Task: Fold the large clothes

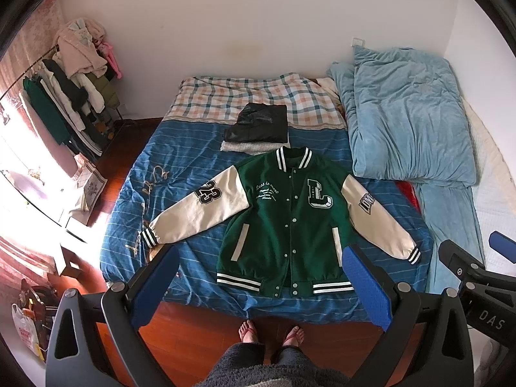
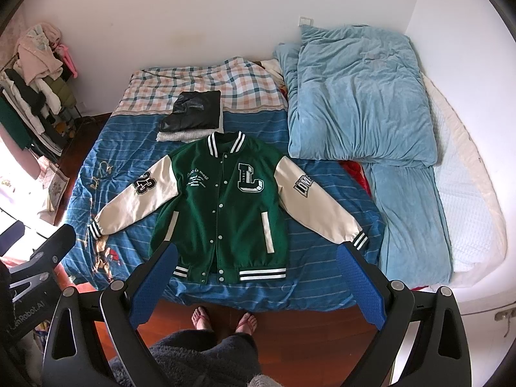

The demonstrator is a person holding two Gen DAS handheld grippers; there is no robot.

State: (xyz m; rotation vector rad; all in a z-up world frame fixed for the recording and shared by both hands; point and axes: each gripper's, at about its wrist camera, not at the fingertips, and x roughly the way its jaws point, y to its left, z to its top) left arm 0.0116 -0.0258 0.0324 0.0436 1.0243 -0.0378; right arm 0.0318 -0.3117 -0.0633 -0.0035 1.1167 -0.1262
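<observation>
A bed (image 1: 200, 213) with a blue striped cover fills the middle of the room, its near edge meeting the wooden floor (image 1: 200, 332) where the person's feet (image 1: 248, 330) stand. On its right side a light blue duvet (image 1: 406, 119) lies bunched from the far wall toward the near edge. The green varsity jacket (image 1: 287, 222) lies flat, front up and snapped shut, near the bed's near edge, cream sleeves angled out to both sides; bare cover shows left of it. Just beyond its collar sits a folded black garment (image 1: 258, 124) on a grey one. A clothes rack (image 1: 64, 96) stands far left. The left gripper (image 1: 261, 283) and right gripper (image 2: 254, 277) hover above the near edge, jaws wide apart, holding nothing.
</observation>
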